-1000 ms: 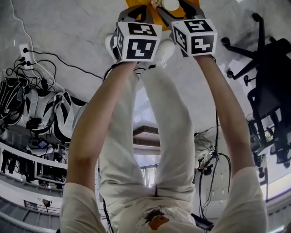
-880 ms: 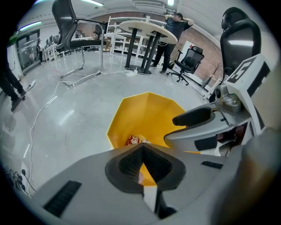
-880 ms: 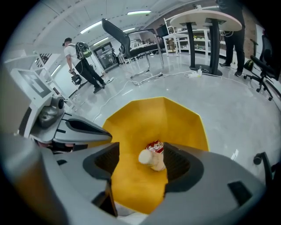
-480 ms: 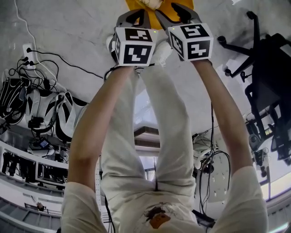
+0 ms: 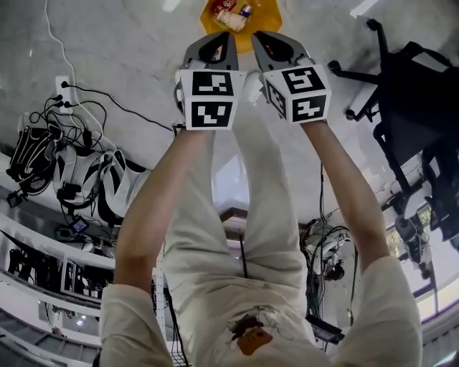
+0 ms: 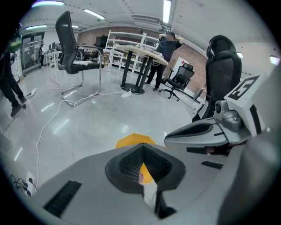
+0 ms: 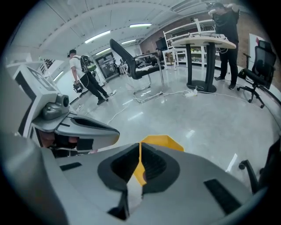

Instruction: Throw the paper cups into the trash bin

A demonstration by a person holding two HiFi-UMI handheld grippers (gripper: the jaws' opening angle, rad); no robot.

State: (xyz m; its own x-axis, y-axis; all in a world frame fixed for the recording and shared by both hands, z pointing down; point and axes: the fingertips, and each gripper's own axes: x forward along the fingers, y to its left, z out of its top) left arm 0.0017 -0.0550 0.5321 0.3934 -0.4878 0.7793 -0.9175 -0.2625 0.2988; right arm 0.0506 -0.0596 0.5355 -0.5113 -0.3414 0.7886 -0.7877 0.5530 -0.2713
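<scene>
We hold our left gripper (image 5: 226, 37) and right gripper (image 5: 259, 36) side by side, each pair of grey fingers (image 6: 125, 163) pressed together on nothing. Beyond them, on the polished grey floor (image 5: 129, 57), the yellow plastic trash bin (image 5: 267, 11) holds pale paper cups (image 5: 228, 19).

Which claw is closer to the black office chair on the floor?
Right. The right claw, jaws closing empty, is on the side toward the black office chair; the left claw is beyond it, farther away.
</scene>
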